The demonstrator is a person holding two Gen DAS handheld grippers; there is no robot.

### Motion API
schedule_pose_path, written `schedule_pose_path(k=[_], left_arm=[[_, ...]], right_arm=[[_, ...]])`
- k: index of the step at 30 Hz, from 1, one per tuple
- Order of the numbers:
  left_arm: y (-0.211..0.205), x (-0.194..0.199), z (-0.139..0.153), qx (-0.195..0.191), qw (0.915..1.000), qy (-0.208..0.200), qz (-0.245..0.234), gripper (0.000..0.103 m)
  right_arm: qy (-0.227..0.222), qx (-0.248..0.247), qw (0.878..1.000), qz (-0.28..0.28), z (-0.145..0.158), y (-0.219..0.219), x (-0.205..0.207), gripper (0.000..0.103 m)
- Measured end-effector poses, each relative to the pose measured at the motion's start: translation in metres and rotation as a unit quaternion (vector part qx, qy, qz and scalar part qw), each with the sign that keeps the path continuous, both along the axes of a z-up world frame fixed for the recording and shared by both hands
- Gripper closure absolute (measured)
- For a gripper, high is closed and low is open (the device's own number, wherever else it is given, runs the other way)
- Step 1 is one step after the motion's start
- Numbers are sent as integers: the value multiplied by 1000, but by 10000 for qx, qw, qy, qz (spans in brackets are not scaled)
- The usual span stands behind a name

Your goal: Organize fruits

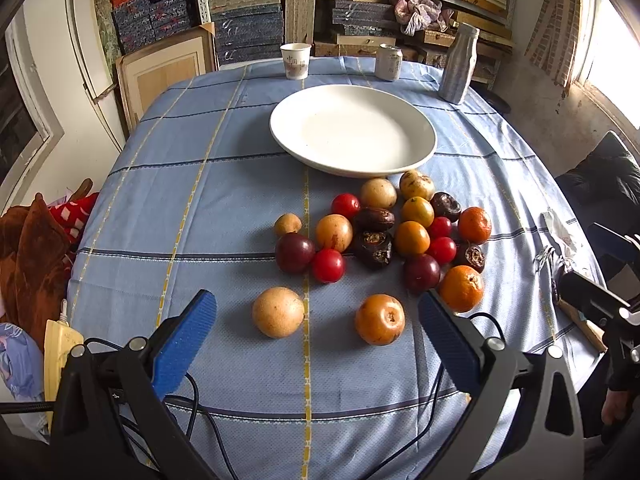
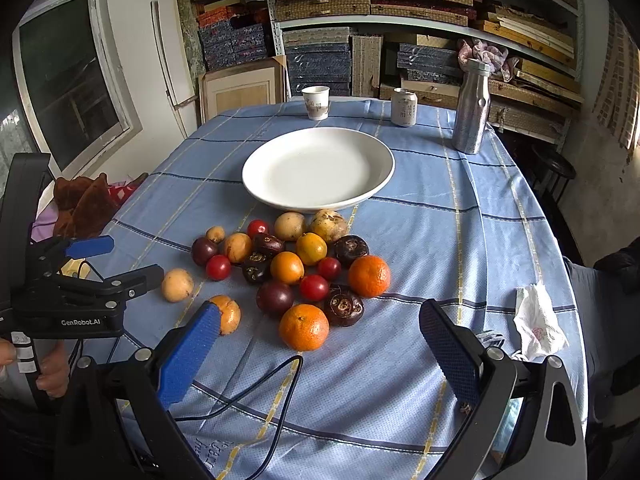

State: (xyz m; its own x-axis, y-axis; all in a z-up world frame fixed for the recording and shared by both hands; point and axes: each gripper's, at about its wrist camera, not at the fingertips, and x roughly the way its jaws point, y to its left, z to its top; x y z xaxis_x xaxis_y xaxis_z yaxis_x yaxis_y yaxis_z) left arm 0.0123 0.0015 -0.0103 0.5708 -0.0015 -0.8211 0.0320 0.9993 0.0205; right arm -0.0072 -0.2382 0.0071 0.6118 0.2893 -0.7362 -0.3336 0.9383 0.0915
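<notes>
Both your claws are spread wide with nothing in them, so you've got a clean start: the left gripper (image 1: 318,330) hangs over the near edge of the blue checked tablecloth (image 1: 224,208), bracketing the pale tan round fruit (image 1: 278,312) and the orange round fruit with a dimpled top (image 1: 380,319). I'd take one of those two strays first, since neither touches a neighbour. The right gripper (image 2: 320,344) sits closest to the bright orange mandarin (image 2: 304,327), which is touching a dark brown wrinkled fruit (image 2: 343,306), so come in from the near side. The empty white ceramic plate (image 1: 288,136) waits mid-table, just beyond the pile; looks like where they go.
</notes>
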Motion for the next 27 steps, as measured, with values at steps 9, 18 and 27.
schedule_pose_path(k=[9, 18, 27], left_arm=[[1, 0, 0, 1, 10000, 13, 9, 4], [1, 0, -1, -11, 10000, 41, 20, 4], [2, -1, -2, -12, 10000, 39, 20, 4]], right_arm=[[1, 1, 10000, 7, -1, 3, 1, 3], [8, 3, 10000, 7, 0, 2, 1, 3], [7, 6, 10000, 9, -1, 3, 0, 3]])
